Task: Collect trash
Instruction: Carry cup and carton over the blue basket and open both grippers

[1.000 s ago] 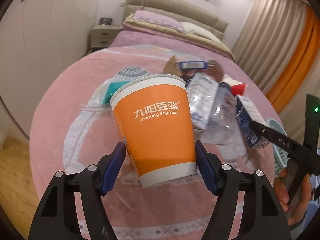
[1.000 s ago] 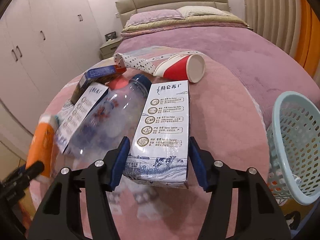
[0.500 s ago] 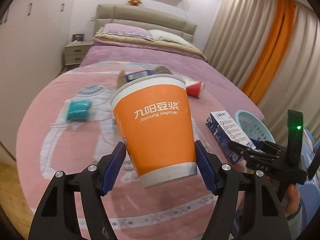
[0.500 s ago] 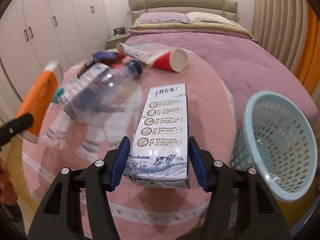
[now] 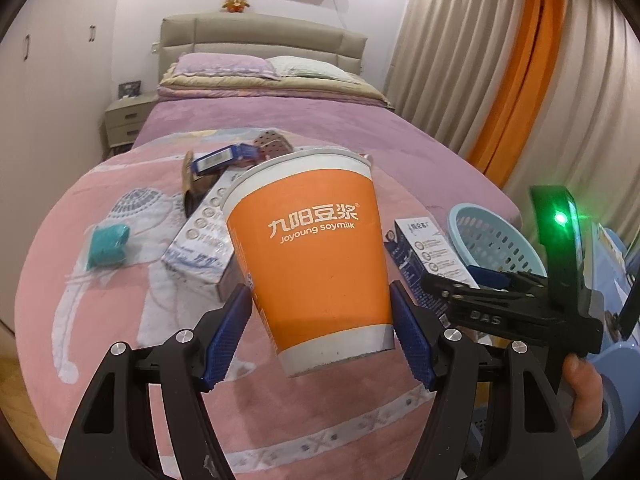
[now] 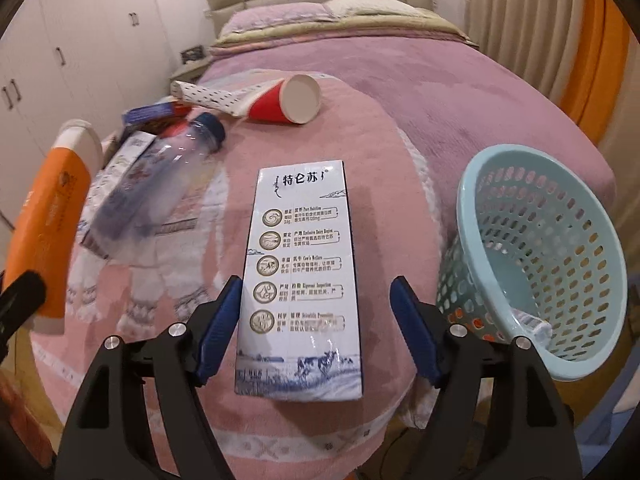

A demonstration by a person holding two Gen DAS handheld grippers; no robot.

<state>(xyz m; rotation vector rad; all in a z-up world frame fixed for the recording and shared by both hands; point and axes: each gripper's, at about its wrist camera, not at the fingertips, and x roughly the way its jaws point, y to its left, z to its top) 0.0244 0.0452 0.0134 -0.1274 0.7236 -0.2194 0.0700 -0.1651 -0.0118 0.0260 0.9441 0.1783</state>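
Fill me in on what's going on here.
A person is clearing trash off a bed with two handheld grippers. The left gripper is clamped on an orange soymilk cup. The right gripper stands open around a milk carton, beside the blue basket. A bottle and red cup lie on the blanket.

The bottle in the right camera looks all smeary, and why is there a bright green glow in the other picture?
In the right wrist view the clear bottle is smeared by motion blur, while the milk carton stays sharp. In the left wrist view the green glow is a small lamp on the right gripper, flaring in the lens; the orange cup is crisp.
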